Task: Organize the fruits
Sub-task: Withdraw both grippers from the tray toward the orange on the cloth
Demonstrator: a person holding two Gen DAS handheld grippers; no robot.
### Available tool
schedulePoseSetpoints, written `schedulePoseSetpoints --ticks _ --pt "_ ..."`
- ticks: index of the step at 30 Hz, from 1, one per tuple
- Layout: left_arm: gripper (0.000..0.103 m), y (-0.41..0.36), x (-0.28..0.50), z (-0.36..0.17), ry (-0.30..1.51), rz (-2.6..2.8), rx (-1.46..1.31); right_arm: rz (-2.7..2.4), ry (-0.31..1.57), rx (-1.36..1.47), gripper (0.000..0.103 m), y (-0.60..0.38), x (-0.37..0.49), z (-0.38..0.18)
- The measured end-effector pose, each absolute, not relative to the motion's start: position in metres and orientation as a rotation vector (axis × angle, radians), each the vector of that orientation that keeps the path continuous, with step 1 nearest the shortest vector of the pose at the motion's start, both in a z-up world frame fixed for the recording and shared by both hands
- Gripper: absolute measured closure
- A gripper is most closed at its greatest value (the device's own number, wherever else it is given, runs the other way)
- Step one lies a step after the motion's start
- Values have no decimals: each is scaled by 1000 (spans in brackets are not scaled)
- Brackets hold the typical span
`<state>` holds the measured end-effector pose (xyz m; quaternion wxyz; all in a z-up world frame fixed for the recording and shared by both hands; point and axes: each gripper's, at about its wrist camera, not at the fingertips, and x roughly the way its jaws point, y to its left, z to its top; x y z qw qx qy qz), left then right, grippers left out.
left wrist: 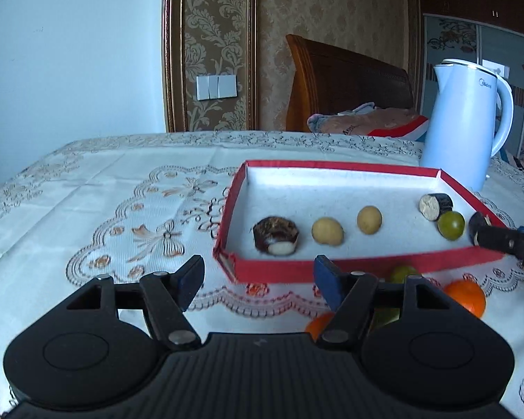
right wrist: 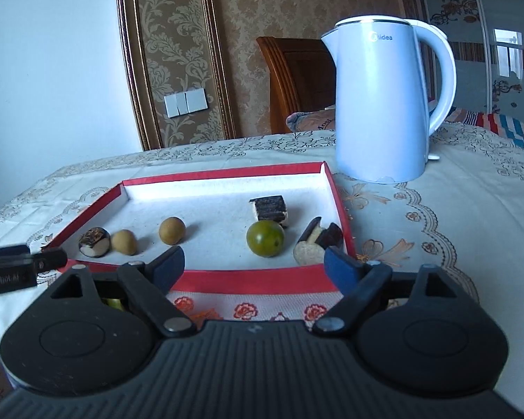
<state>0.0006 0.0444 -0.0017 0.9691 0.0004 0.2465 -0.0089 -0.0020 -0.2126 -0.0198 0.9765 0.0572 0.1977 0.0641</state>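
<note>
A red tray (left wrist: pixel 349 265) (right wrist: pixel 255 281) with a white lining lies on the table. It holds a dark peeled chestnut (left wrist: pixel 276 235) (right wrist: pixel 94 241), two tan round fruits (left wrist: pixel 327 231) (right wrist: pixel 172 230), a green fruit (left wrist: pixel 450 224) (right wrist: pixel 264 238) and dark cane pieces (left wrist: pixel 435 206) (right wrist: pixel 270 209). My left gripper (left wrist: pixel 260 276) stands open and empty just before the tray's front left corner. My right gripper (right wrist: pixel 255 267) is open and empty before the front wall, near the green fruit. Two oranges (left wrist: pixel 466 296) and a green fruit (left wrist: pixel 401 272) lie outside the tray, partly hidden.
A white electric kettle (left wrist: pixel 464 122) (right wrist: pixel 380 104) stands behind the tray's far right corner. The embroidered tablecloth (left wrist: pixel 122 209) stretches to the left of the tray. A wooden headboard (left wrist: pixel 342 80) and pillows lie beyond the table's far edge.
</note>
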Motion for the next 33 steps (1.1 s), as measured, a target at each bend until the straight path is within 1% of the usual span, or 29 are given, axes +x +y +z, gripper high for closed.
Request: schedulePoseSetpoints --ticks 1,2,7,9,12,14,23,25,33 --pt "29 46 0 -2 506 -31 -7 134 394 122 17 -214 -4 -20" --pt "27 46 -2 -2 510 -44 -14 139 393 127 17 -215 -5 -19" --pt "27 46 -8 -2 499 -77 -15 185 399 106 17 -209 -10 -20" --pt "27 45 -9 -3 506 -91 -10 214 399 86 15 -205 -12 -19" --pt "27 43 -10 -3 506 -95 -7 256 408 63 14 -199 -17 -21" --pt "27 44 -10 -4 513 -100 -10 269 402 43 11 -195 -21 -21" --pt "26 43 -18 -5 511 -138 5 331 433 -18 10 -182 -27 -24" --pt "22 40 -18 -7 521 -148 21 333 426 -33 7 -180 -30 -24" --pt "22 30 -20 -12 540 -182 86 327 479 -57 7 -175 -22 -28"
